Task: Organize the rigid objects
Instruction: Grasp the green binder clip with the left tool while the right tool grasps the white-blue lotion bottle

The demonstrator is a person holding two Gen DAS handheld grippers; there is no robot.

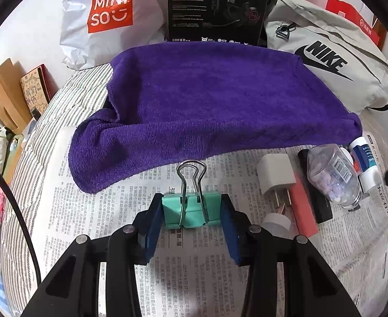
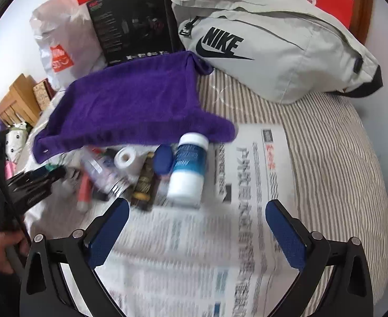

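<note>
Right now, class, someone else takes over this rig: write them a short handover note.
Left claw: shut on the green binder clip, which sits on the newspaper.
Right claw: open, empty, above the newspaper near the white bottle.
Things: charger plug, clear bottle and pink bar lie heaped beside the purple towel.
Done: clip gripped.
Left: placing the clip and sorting the heap.
</note>
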